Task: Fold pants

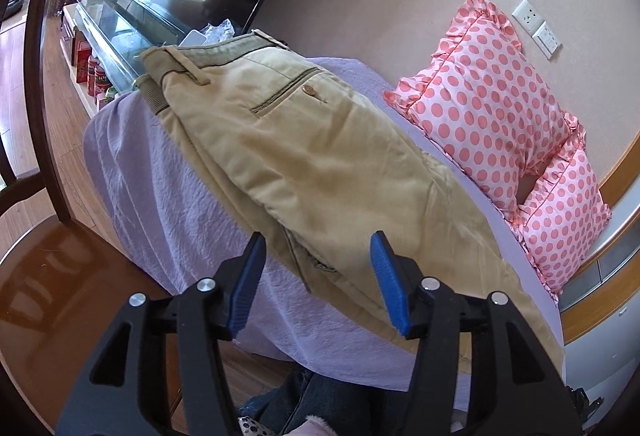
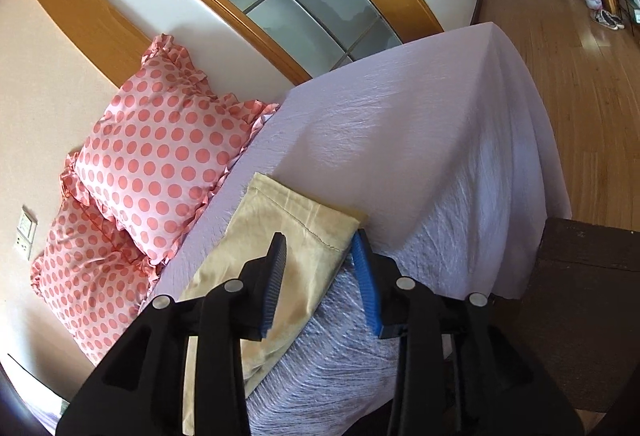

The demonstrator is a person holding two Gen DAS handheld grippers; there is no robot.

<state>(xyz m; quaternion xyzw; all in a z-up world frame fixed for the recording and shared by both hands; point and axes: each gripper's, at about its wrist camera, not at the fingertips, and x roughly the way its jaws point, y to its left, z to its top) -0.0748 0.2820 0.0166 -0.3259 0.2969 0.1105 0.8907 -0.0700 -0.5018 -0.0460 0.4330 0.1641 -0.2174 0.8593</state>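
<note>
Jaws gape wide on the left gripper [image 1: 318,282] and right gripper [image 2: 320,282], both over tan cotton pants [image 1: 320,156] on the lilac crinkled bedspread [image 1: 172,204]. Pink polka-dot ruffled pillows [image 1: 492,108] lie beyond. Only the left view shows waistband and pocket; the right shows the hem.

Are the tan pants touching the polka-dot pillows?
Apart. In the left wrist view a strip of purple bedsheet shows between the pants and the pillows.
</note>
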